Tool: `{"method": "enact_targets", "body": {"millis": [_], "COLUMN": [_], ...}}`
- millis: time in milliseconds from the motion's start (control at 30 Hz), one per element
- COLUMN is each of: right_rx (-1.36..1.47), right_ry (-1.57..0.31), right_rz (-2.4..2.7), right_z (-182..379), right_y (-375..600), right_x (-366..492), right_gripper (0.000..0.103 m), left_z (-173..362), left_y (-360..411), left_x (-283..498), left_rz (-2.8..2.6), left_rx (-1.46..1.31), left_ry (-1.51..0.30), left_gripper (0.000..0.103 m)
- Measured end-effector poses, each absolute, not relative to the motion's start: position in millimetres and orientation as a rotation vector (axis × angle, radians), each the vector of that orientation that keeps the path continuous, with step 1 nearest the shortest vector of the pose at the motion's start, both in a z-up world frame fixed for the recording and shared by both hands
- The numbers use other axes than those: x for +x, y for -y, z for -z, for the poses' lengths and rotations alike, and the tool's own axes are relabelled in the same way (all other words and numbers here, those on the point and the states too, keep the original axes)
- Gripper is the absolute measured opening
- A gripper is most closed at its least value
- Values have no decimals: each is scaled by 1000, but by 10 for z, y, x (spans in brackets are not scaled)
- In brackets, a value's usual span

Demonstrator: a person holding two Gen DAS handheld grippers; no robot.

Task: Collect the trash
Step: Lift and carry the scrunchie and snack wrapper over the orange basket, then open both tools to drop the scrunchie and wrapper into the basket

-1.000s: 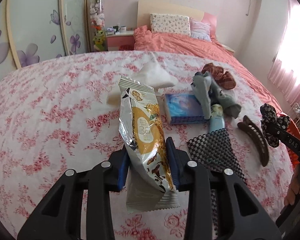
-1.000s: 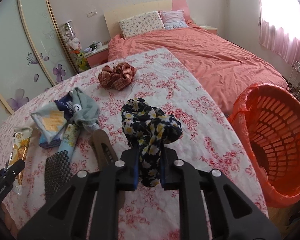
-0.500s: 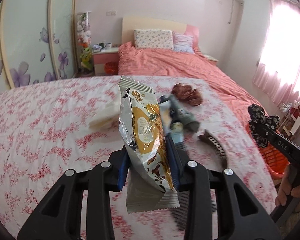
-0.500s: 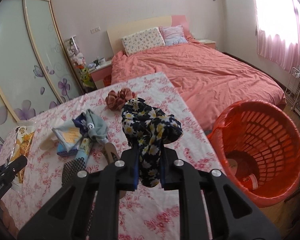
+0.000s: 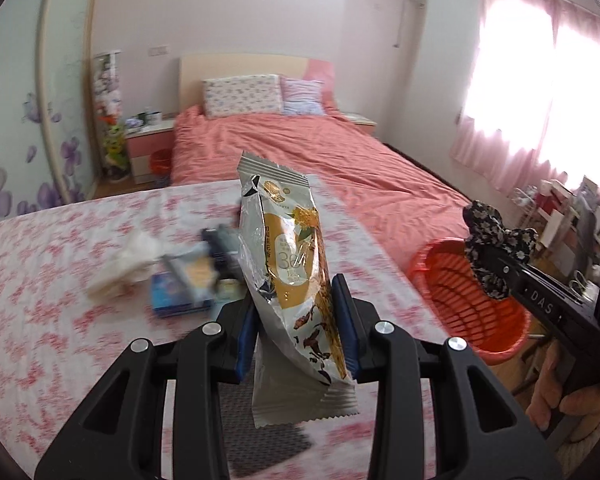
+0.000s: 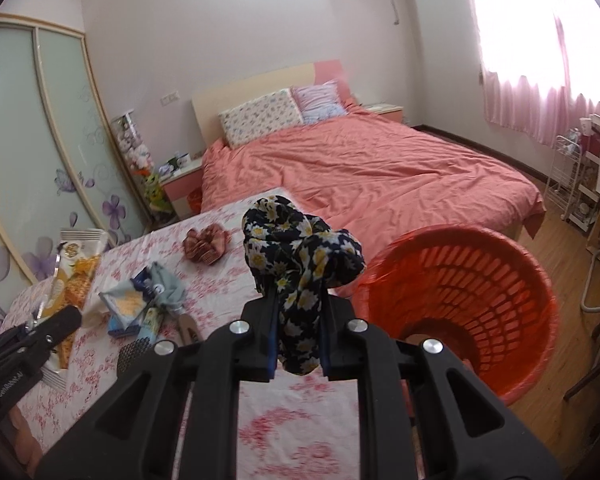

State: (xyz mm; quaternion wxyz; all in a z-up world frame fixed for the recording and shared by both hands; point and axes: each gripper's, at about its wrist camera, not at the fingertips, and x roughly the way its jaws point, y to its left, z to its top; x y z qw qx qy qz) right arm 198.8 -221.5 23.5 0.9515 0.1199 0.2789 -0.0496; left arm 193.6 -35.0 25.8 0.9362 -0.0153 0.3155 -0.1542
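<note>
Both tongs are loaded and you are in the carry step, between pickup and drop.

Left tongs (image 5: 296, 320): closed on the snack wrapper (image 5: 288, 276), a silver and orange foil packet held upright by its lower half, with its crimped bottom edge hanging below the pads. The wrapper is clear of the desk (image 5: 60, 280), which is covered with a pink floral cloth.

Right tongs (image 6: 298, 334): clamped narrow on a dark floral scrunchie (image 6: 300, 256), most of which bunches above the pads. In the right wrist view, the scrunchie sits just left of the orange laundry basket (image 6: 500, 280), which stands on the floor off the desk's far right corner, beside the bed (image 6: 360, 168).

Remaining on the desk: a crumpled tissue (image 5: 124, 264), a blue packet (image 5: 180, 292) under a grey cloth item, a brown scrunchie (image 6: 206, 244), and a black mesh mat (image 6: 134, 350). The left wrist view is motion-blurred, so finer detail there cannot be read.

Next move, as judged:
1. Bring each load over the basket's open mouth, not its rim.
2. Open the tongs only once the item is clearly inside the rim line.
3. Confirm whether the scrunchie counts as trash before releasing it; the wrapper plainly does.
</note>
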Motion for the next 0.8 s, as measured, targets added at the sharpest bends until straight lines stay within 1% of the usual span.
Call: {"method": "enact_targets", "body": {"millis": [333, 533, 800], "right_rx": [318, 371, 430], "right_ry": [-525, -534, -549], "right_rz": [227, 280, 313], "right_z": [-276, -125, 139], "right_y": [2987, 3415, 3888], "right_x": [1768, 1768, 1844], "right_gripper": [16, 16, 16], "left_z": [-181, -96, 61], "left_y": [1234, 1782, 2266], "left_x": [2022, 2118, 2240], "left_rz": [531, 645, 720], "left_rx": [-1, 35, 85], "left_ry": [-674, -682, -723], "left_gripper": [36, 36, 37]}}
